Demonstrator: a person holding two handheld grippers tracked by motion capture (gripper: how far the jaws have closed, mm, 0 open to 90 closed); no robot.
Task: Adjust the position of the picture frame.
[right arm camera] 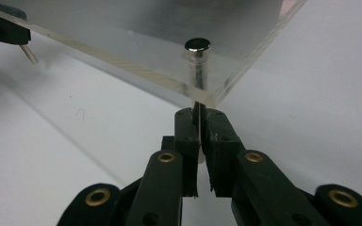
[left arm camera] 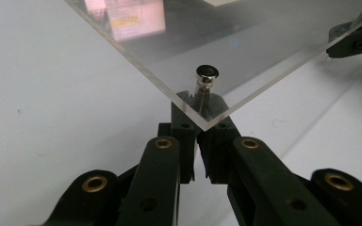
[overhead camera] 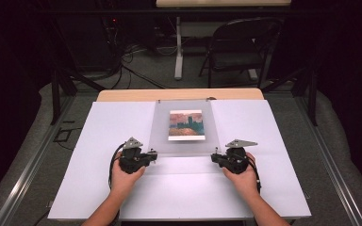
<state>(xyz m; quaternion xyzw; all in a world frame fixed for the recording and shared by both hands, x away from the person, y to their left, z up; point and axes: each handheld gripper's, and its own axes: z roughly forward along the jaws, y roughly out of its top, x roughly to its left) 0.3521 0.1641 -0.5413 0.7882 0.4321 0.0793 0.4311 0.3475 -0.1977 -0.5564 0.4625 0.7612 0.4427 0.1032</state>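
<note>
In the left gripper view, the left gripper (left arm camera: 199, 123) has its black jaws drawn nearly together on a slim, shiny metal pin (left arm camera: 206, 80) with a round flat cap; the pin stands upright through the near corner of a clear acrylic sheet (left arm camera: 245, 52). In the right gripper view, the right gripper (right arm camera: 199, 123) is likewise pinched narrow around the thin shaft of a second capped pin (right arm camera: 198, 56) at the sheet's other near corner, though how firmly the pads press is hard to judge there. The sheet is a flat, smooth, transparent square with polished edges. From the high view it sits mid-table on a white matte board (overhead camera: 99, 141), over a small colourful picture (overhead camera: 185, 125), near edge between the hands.
</note>
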